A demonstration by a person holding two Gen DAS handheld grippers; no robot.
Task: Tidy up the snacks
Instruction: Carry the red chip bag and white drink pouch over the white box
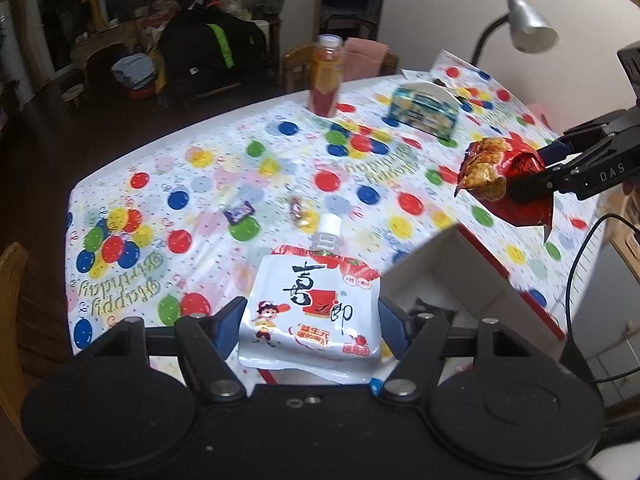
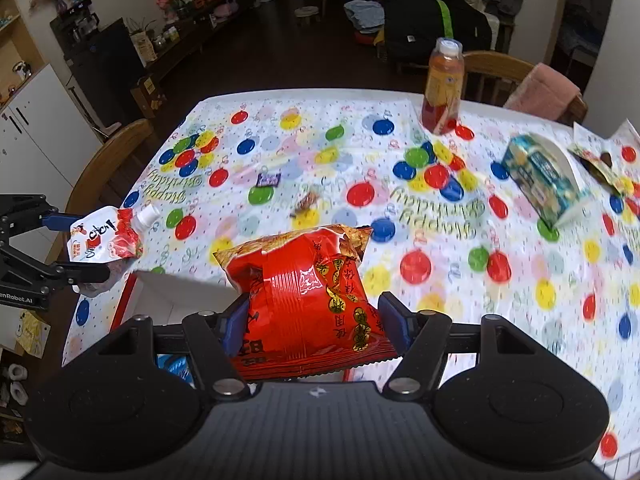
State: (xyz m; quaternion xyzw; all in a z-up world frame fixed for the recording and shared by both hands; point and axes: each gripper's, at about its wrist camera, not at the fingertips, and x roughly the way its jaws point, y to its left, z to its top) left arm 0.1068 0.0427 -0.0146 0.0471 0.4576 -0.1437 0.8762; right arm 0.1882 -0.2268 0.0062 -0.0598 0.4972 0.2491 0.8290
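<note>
The pouch, a flat glossy white foil pack with a ribbed white screw cap and red strawberry print, sits clamped by its sides between the blue pads of the left gripper, held in the air above the near corner of the box. The bag, crinkled shiny red foil with gold lettering and a serrated seam, puffed with air, is pinched at its lower half in the right gripper, also off the table and just beyond the box. The box is a shallow white carton with red outer walls; something blue-wrapped lies inside it. The cloth is slick plastic, white with printed balloons and dots. On it, well apart from both grippers, lie a purple candy and a brownish candy, a teal pack leaning on a white holder, and an upright clear bottle of orange-red drink.
</note>
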